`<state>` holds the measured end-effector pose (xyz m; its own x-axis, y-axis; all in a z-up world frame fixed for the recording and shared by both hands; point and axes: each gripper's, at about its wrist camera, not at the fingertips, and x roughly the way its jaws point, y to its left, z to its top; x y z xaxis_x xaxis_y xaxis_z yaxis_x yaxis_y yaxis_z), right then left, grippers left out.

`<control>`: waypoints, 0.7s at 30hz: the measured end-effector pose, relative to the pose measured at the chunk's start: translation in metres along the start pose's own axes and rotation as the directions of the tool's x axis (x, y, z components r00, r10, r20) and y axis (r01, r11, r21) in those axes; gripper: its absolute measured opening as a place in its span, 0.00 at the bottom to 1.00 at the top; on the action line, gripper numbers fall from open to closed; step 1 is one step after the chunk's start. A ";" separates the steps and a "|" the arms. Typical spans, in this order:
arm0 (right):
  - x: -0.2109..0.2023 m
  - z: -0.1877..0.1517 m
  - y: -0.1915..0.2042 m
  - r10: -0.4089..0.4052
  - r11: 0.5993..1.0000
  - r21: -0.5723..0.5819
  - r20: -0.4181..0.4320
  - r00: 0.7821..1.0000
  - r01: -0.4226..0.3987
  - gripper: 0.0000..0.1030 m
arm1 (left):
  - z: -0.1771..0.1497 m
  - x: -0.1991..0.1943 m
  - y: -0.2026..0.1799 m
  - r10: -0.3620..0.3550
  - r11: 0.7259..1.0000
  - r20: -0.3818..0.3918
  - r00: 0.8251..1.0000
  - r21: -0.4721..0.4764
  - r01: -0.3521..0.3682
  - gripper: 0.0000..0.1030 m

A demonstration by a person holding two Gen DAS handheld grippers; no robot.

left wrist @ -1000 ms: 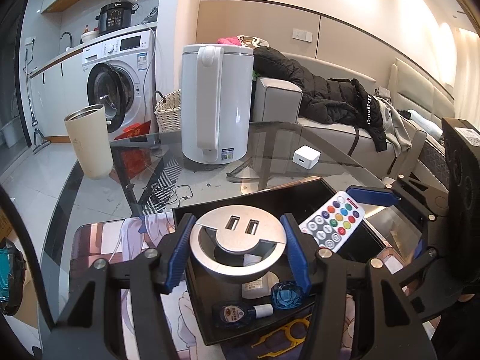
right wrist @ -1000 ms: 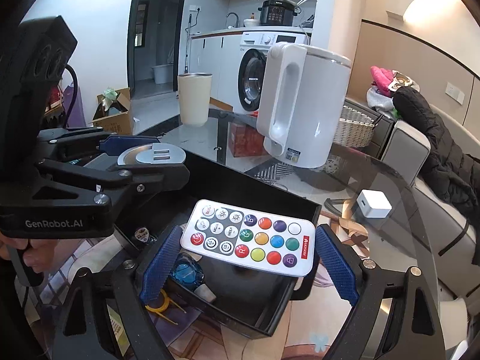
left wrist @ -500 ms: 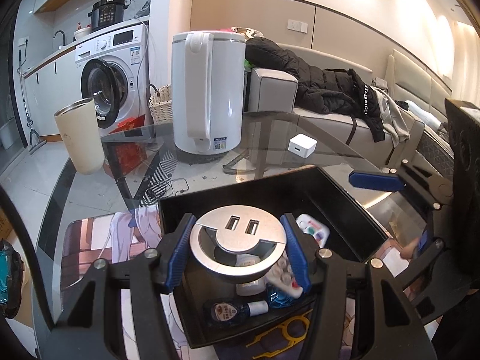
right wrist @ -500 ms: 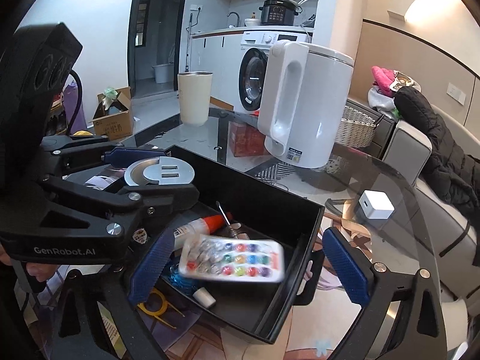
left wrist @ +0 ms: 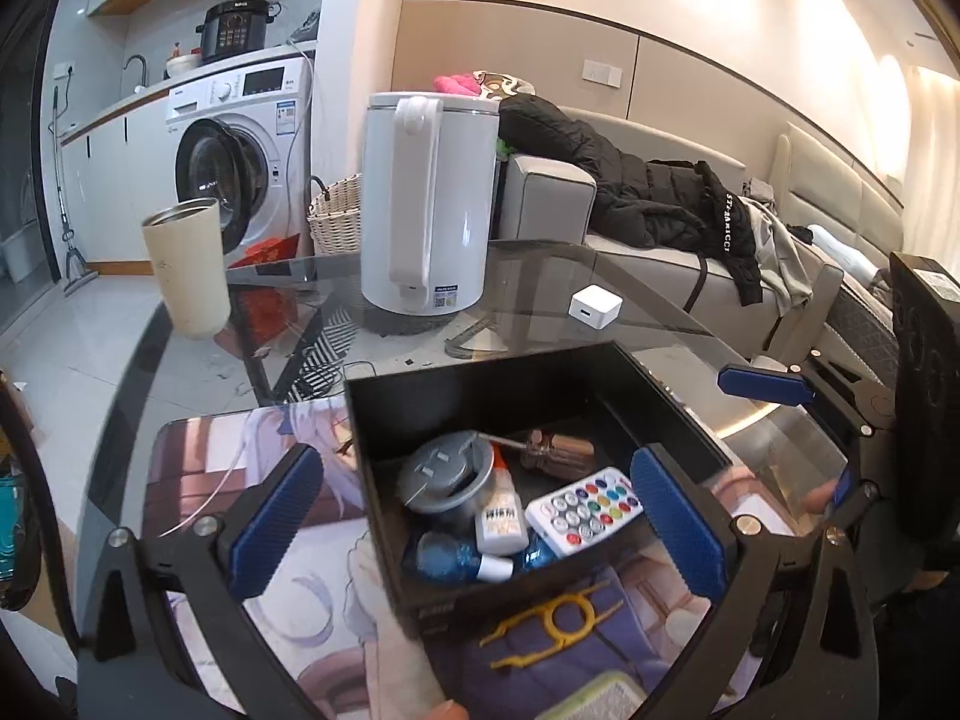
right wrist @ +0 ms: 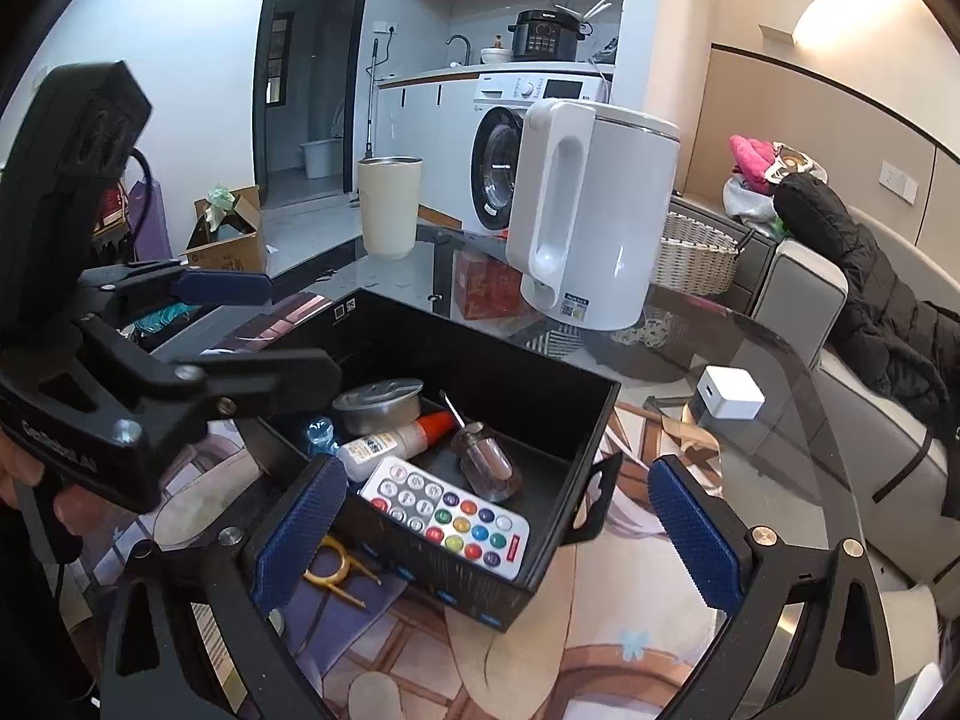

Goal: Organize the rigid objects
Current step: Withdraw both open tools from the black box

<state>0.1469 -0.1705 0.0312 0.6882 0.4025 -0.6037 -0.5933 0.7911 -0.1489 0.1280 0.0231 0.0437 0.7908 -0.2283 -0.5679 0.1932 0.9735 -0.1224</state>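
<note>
A black box point(left wrist: 474, 384) point(right wrist: 480, 360) stands on a printed mat. In it lie a silver round socket point(left wrist: 447, 471) point(right wrist: 378, 405), a white remote with coloured buttons point(left wrist: 591, 507) point(right wrist: 450, 516), a glue bottle point(left wrist: 501, 516), a blue bottle point(left wrist: 447, 552) and a clear-handled screwdriver point(right wrist: 486, 465). My left gripper point(left wrist: 475, 462) hovers over the box's near left side. Its jaws are opening, spread wide with nothing gripped between them. My right gripper point(right wrist: 497, 471) stands open over the near right corner, holding nothing.
A yellow plastic tool point(left wrist: 558, 615) lies on the mat in front of the box. Behind the box on the glass table stand a white kettle point(left wrist: 426, 204), a cream tumbler point(left wrist: 186, 267) and a small white charger cube point(left wrist: 594, 306). A sofa runs along the right.
The left gripper has opened and let the silver socket drop into the box. The remote left the right gripper and now lies in the box. Both grippers pulled back slightly.
</note>
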 end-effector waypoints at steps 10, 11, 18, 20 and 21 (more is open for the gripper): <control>-0.022 -0.026 0.002 0.005 0.999 0.044 -0.014 1.000 -0.004 0.99 | -0.027 -0.025 0.005 0.043 0.999 -0.019 0.999 -0.010 -0.043 1.00; -0.025 -0.029 0.003 0.004 0.999 0.041 -0.014 1.000 -0.003 0.99 | -0.029 -0.026 0.005 0.049 0.999 -0.022 0.999 -0.014 -0.049 1.00; -0.038 -0.041 0.010 -0.001 0.999 0.038 -0.011 1.000 0.002 0.99 | -0.046 -0.035 -0.002 0.048 0.999 -0.037 0.998 0.013 -0.047 1.00; -0.041 -0.044 0.011 -0.001 0.999 0.038 -0.012 1.000 0.002 0.99 | -0.052 -0.036 -0.004 0.044 0.999 -0.050 0.998 0.027 -0.042 1.00; -0.042 -0.045 0.012 -0.002 0.999 0.038 -0.013 1.000 0.002 0.99 | -0.055 -0.036 -0.005 0.041 0.999 -0.059 0.997 0.031 -0.039 1.00</control>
<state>0.0923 -0.1983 0.0196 0.6835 0.3951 -0.6138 -0.5756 0.8089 -0.1203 0.0667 0.0273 0.0204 0.7625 -0.1872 -0.6193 0.1798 0.9808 -0.0750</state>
